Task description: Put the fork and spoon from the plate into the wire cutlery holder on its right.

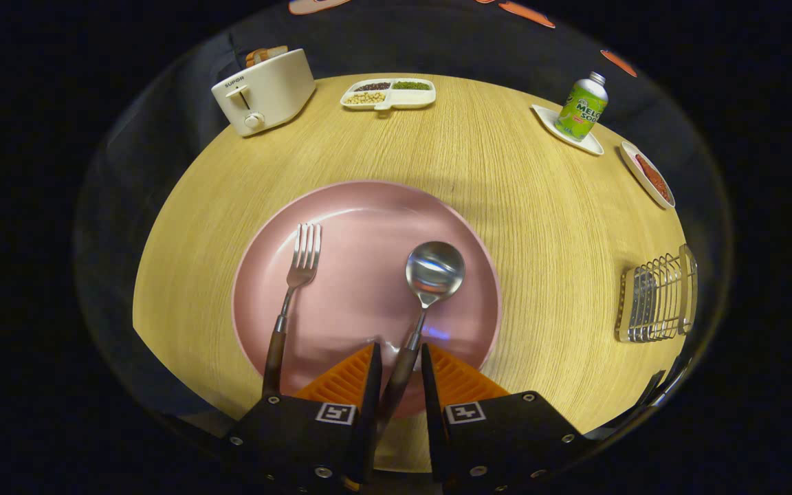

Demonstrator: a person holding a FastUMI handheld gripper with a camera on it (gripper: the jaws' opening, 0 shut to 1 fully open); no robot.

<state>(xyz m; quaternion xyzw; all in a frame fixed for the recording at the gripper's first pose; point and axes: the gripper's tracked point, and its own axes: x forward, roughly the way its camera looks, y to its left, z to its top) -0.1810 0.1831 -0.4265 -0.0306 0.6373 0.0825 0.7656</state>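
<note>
The gripper (400, 357) straddles the spoon (430, 278) handle with a gap either side, not yet clamped, fork (293, 289) alongside on the plate (368, 206), wire cutlery holder (657, 297) at three o'clock

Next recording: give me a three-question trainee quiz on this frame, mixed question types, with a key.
1. True or false: the spoon handle lies between the fingers of the gripper.
2. Which piece of cutlery lies on the pink plate with its handle out over the near rim, apart from the gripper? A) fork B) knife C) ladle
3. Fill in: the wire cutlery holder stands on the table to the plate's ____.

Key: 1 true, the handle runs through the gap, though whether both fingers press on it cannot be told. 2 A. 3 right.
</note>
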